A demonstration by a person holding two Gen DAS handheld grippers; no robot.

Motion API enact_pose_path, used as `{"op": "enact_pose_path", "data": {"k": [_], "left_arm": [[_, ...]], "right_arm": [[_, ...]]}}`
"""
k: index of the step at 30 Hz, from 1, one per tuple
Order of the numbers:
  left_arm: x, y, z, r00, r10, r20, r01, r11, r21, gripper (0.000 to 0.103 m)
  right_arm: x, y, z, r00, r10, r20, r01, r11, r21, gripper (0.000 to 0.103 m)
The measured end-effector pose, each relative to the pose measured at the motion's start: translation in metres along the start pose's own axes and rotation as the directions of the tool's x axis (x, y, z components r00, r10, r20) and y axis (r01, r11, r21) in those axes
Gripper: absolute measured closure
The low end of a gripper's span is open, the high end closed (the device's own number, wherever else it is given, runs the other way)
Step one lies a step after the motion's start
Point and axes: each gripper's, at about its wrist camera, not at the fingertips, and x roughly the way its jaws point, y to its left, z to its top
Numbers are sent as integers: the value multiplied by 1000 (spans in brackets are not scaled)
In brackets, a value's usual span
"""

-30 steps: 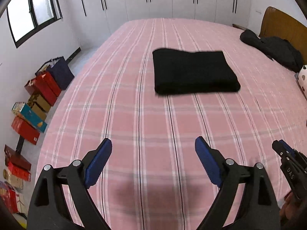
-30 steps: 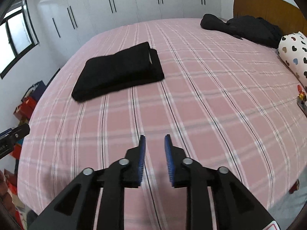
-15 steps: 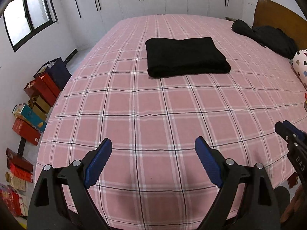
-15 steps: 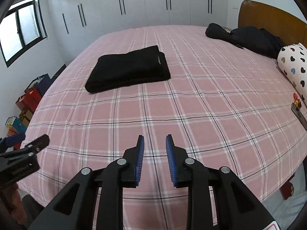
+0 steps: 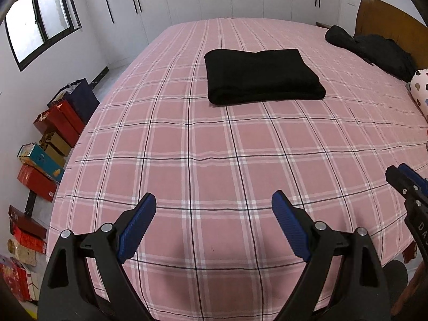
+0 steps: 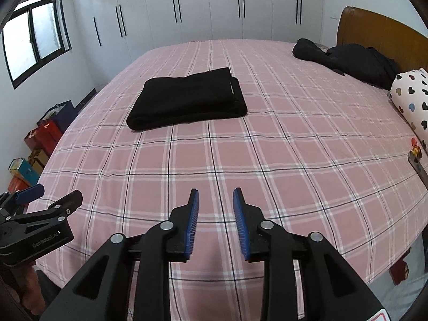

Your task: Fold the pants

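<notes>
Folded black pants [image 5: 263, 76] on pink bed [image 5: 214, 160], left gripper [image 5: 214, 208] jaws spread, right gripper [image 6: 215, 200] jaws opening, both empty

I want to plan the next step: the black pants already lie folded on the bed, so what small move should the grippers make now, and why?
Probably none toward the pants: they lie as a neat folded rectangle on the pink plaid bed, far from both tools. The left gripper is wide open and empty; the right gripper is opening, nothing between its jaws. I would finish opening it and keep both back.
</notes>
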Motion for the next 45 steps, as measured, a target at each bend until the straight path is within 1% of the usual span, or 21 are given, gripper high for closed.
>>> {"op": "enact_pose_path", "data": {"k": [8,18,24,28,45], "left_arm": [[6,-6,-6,1000,7,-1,-7,1000,8,17],[10,-6,-4,1000,14,-6,-14,1000,10,17],[9,-5,-4,1000,-6,-9,6,1000,6,17],[9,-7,-4,1000,0,-5,1,1000,27,17],[9,-10,-5,1000,-4,-15,5,999,33,17]], "right_arm": [[7,-2,-4,1000,1,-15,-1,1000,-4,69],[10,-4,-5,1000,0,-22,0,1000,-7,69],[10,0,-7,1000,-1,-23,1,1000,-8,68],[9,1,-9,1000,-1,-25,1,1000,-7,68],[9,-1,-11,1000,-1,-30,1,1000,-4,68]]}}
